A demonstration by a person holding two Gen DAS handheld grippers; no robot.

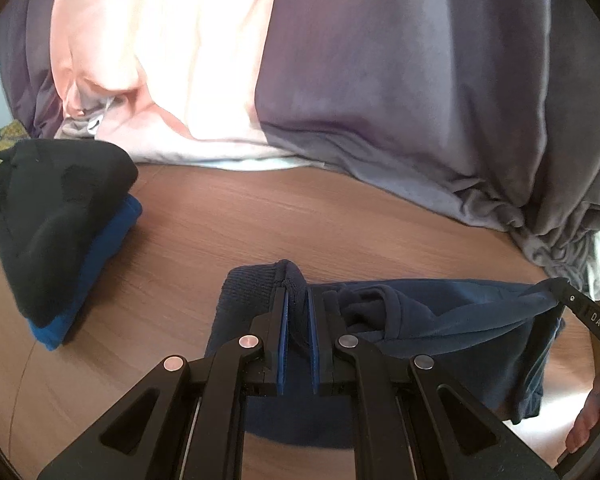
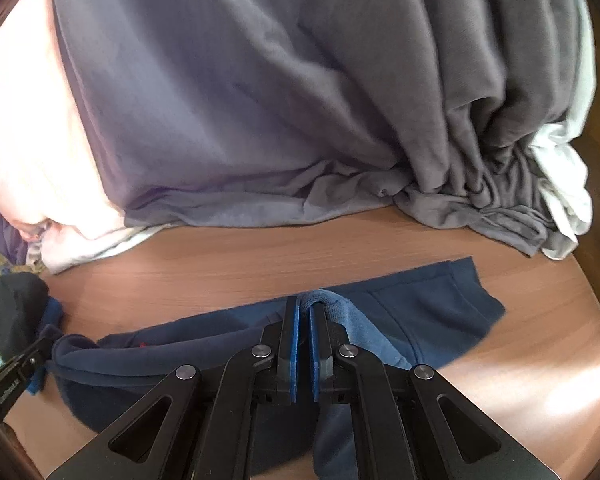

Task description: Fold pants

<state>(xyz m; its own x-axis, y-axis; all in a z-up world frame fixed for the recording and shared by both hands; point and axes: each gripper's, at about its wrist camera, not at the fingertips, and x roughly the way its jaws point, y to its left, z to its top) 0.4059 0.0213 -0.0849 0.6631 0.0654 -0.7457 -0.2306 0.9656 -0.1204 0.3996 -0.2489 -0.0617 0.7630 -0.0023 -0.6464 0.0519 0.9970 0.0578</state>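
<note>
Navy pants [image 2: 420, 304] bunched on table [image 2: 260, 264], L gripper [image 1: 296, 292] & R gripper [image 2: 304, 304] both clamping fabric.

The pants [image 1: 440, 320] continue under the left gripper [image 1: 296, 292] — their near part is hidden. The black pile [image 1: 56, 208] is cut by the left edge — its garments cannot be told.

The right gripper [image 2: 303, 304] has its jaws pinched on a fold of the navy pants [image 2: 412, 320], which lie across the wooden bench [image 2: 260, 256]. Behind them is a heap of grey cloth [image 2: 300, 100]; the left gripper [image 2: 24, 364] grips the pants' far-left end.
</note>
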